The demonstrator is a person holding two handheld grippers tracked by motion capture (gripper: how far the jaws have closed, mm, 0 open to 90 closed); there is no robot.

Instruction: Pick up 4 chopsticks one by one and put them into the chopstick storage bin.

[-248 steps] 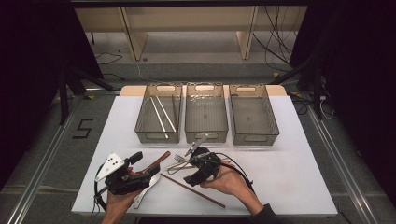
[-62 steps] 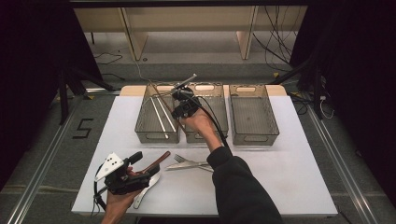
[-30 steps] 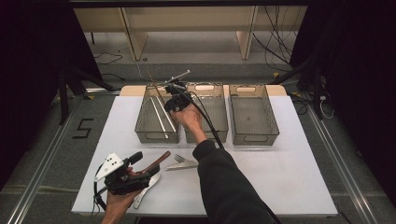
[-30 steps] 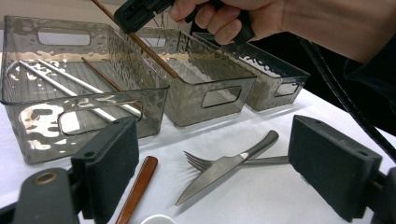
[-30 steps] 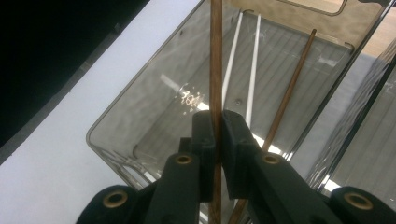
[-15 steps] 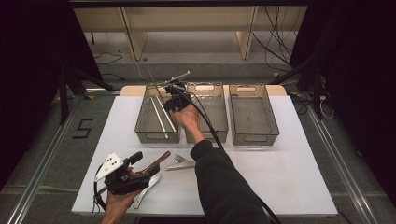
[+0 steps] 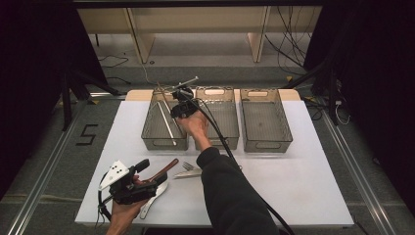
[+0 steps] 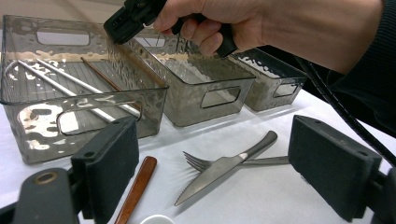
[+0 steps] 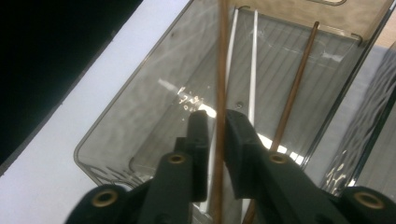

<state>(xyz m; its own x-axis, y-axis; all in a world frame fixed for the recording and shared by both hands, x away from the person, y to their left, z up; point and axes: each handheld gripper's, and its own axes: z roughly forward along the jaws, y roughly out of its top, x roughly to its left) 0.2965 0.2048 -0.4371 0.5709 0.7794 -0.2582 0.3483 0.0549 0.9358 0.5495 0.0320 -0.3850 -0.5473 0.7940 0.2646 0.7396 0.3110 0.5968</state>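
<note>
While my right tool (image 9: 218, 126) hangs over the left bin (image 7: 151, 125), its jaws are clamped on a thin brown chopstick (image 9: 221, 60), smooth, dark and straight, poised above two white chopsticks (image 9: 253, 70) and another brown one (image 9: 296, 79) lying inside. My left tool (image 8: 224, 168) rests low with jaws wide apart on the white surface (image 7: 303, 171), black curtains and a grey floor around it. Fork (image 8: 205, 162), knife (image 8: 219, 170) and a wooden handle (image 8: 137, 186) lie just ahead, nothing blocking them.

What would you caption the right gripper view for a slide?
Claw pinching a brown chopstick above a clear bin holding three more chopsticks.
</note>
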